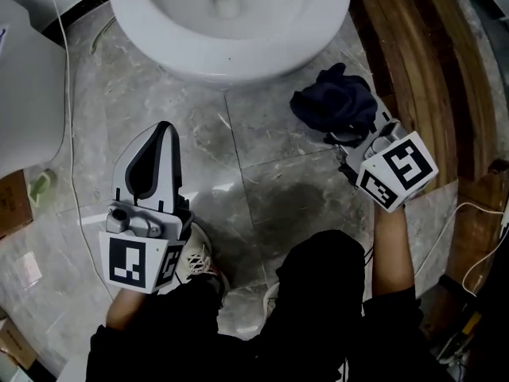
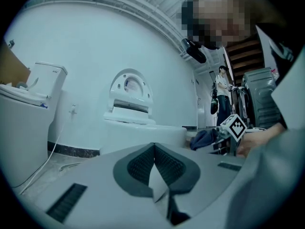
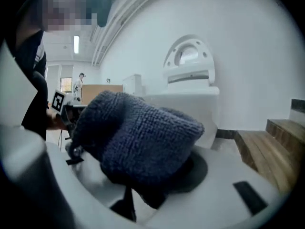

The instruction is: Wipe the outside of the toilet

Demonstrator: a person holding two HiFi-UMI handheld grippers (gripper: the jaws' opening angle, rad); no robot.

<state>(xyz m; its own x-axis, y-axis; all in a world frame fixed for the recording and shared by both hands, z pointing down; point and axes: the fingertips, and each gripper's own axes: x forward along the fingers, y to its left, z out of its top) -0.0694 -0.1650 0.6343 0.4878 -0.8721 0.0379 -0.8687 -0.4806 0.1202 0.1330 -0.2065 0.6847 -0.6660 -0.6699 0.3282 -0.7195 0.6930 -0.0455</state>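
The floor [image 1: 262,134] is grey marbled tile with pale joints. Along its right edge runs a stepped platform of dark wooden slats [image 1: 421,78]. At the left edge stands a second toilet [image 1: 28,94], white, with its tank against the wall. A thin white cable [image 1: 73,157] trails down the floor beside it. A brown cardboard piece [image 1: 12,201] lies at the left edge below that. A white laced shoe [image 1: 197,259] rests on the tile near the bottom edge. Far back, a person [image 2: 222,87] stands.
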